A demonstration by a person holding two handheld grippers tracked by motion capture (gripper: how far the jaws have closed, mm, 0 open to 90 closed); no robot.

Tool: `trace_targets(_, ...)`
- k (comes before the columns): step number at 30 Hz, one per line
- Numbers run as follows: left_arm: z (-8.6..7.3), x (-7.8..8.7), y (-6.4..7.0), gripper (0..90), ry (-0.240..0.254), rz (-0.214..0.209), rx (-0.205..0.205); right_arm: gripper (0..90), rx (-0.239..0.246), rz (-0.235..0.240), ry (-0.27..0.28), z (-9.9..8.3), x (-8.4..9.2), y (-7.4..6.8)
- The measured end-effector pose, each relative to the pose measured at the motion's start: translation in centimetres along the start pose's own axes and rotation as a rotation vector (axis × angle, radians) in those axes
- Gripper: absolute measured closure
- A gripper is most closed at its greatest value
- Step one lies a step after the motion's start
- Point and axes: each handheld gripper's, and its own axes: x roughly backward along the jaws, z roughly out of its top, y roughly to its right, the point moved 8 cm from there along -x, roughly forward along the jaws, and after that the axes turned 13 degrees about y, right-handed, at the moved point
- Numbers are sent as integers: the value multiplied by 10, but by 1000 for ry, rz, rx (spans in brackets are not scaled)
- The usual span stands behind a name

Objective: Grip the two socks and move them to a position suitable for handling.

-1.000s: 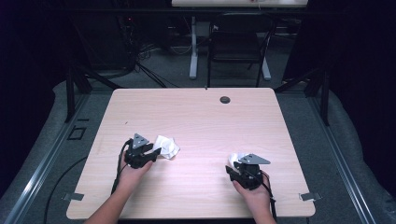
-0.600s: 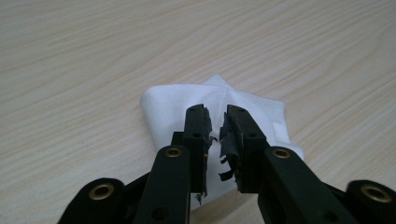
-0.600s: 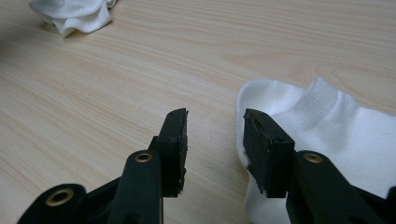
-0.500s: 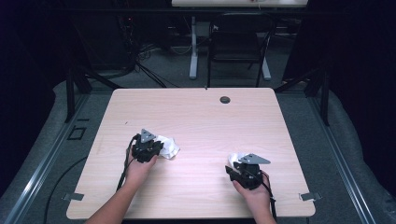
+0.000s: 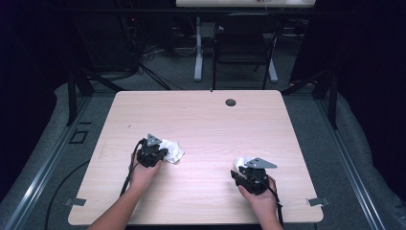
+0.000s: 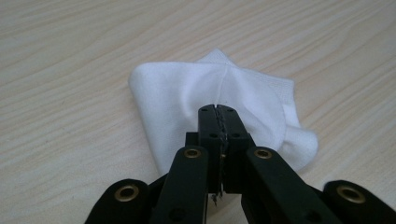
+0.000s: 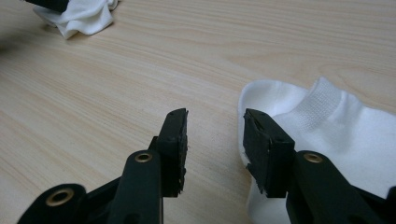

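Two white socks lie on the pale wooden table (image 5: 201,120). My left gripper (image 5: 163,155) (image 6: 218,112) has just been closing and is now shut, pinching a fold of the crumpled left sock (image 5: 174,149) (image 6: 177,88) between its jaws. My right gripper (image 5: 241,168) (image 7: 215,123) stands open and low over the table at the edge of the right sock (image 5: 241,161) (image 7: 336,116). One finger (image 7: 264,140) rests over that sock's rim, the other over bare wood. The left sock (image 7: 84,16) also appears far off in the right gripper view.
A dark round grommet (image 5: 231,102) sits near the table's far edge. Beyond the table stand a black chair (image 5: 244,48) and a desk leg (image 5: 197,52) on grey floor. Bare wood stretches between the two socks and toward the back.
My left gripper shifted right onto the left sock and its jaws closed on the fabric. The right gripper stayed where it was.
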Motion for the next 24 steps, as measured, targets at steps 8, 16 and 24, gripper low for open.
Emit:
trace_targets(8, -6, -1, 3, 899, -12, -13, -3, 601, -2, 0, -1, 0, 0, 1)
trace_targets(16, -9, 3, 15, 899, -17, -55, -16, 602, -4, 0, -1, 0, 0, 1)
trace_targets(24, -13, 9, 31, 900, -17, -96, -19, 606, -4, 0, 0, 0, 0, 1)
